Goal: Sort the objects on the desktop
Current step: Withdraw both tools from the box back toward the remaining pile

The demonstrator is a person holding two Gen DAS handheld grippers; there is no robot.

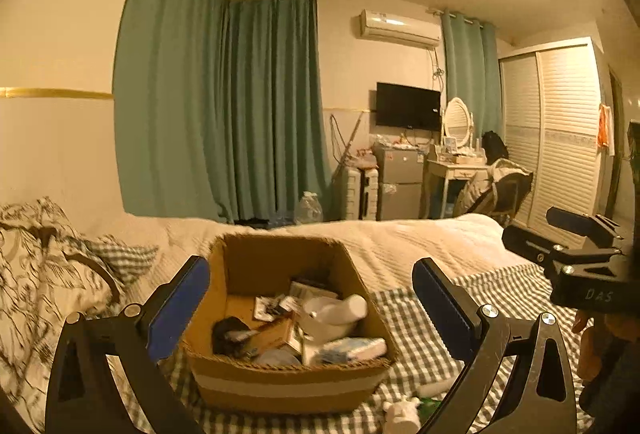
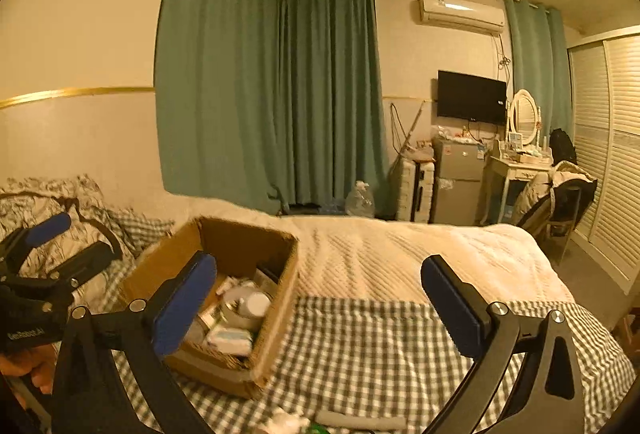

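Note:
An open cardboard box [image 1: 288, 386] rests on the checked sheet. It holds a white bottle [image 1: 340, 308], a blue-and-white pack [image 1: 352, 348], a dark item [image 1: 230, 334] and other small things. My left gripper [image 1: 312, 298] is open, its blue pads wide on either side of the box and touching nothing. My right gripper [image 2: 320, 294] is open and empty, to the right of the box [image 2: 276, 314] over bare sheet. Each gripper shows in the other's view: the right gripper [image 1: 536, 230] and the left gripper [image 2: 76, 246].
Small loose things lie on the sheet at the near edge: a white object [image 1: 400, 410], something green [image 1: 430, 404], a grey flat piece [image 2: 360, 420]. Patterned pillows [image 1: 44, 266] lie left of the box. A cream blanket [image 2: 400, 258] covers the far bed. A hand [image 2: 28, 366] holds the left gripper.

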